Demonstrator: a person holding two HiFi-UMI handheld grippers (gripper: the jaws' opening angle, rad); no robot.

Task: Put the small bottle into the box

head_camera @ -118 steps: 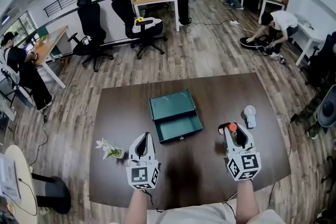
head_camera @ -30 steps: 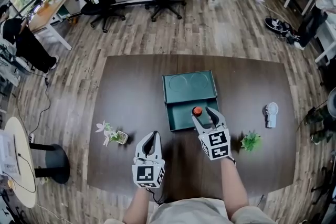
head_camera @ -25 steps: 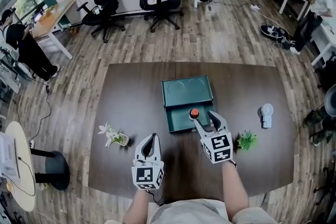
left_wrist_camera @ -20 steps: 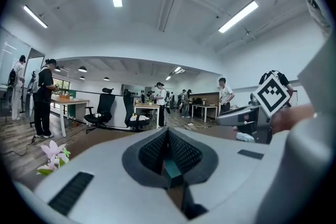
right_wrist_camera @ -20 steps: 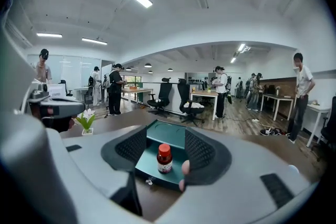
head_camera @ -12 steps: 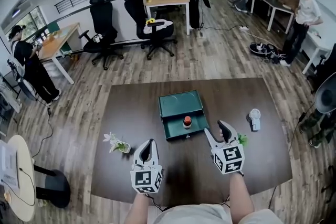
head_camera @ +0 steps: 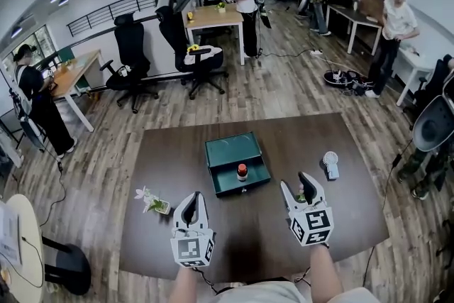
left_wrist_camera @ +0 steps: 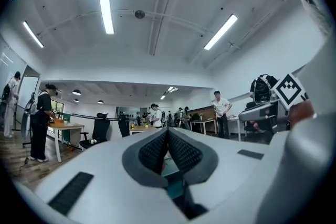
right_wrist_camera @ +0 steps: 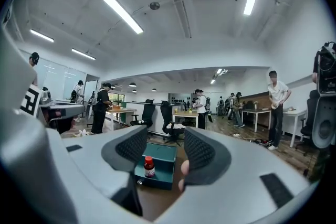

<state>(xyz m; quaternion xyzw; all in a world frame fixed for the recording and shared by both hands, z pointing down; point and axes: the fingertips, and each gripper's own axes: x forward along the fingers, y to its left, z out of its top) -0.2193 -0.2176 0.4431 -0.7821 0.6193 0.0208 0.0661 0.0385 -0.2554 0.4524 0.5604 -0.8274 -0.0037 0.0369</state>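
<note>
Standing upright in the box, the small bottle looks placed, task approx. done; your right tool gapes empty, left tool closed w/ nothing in it.

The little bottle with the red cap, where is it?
In the head view the small bottle stands inside the green box at the middle of the table, ahead and left of the open right gripper.
</note>
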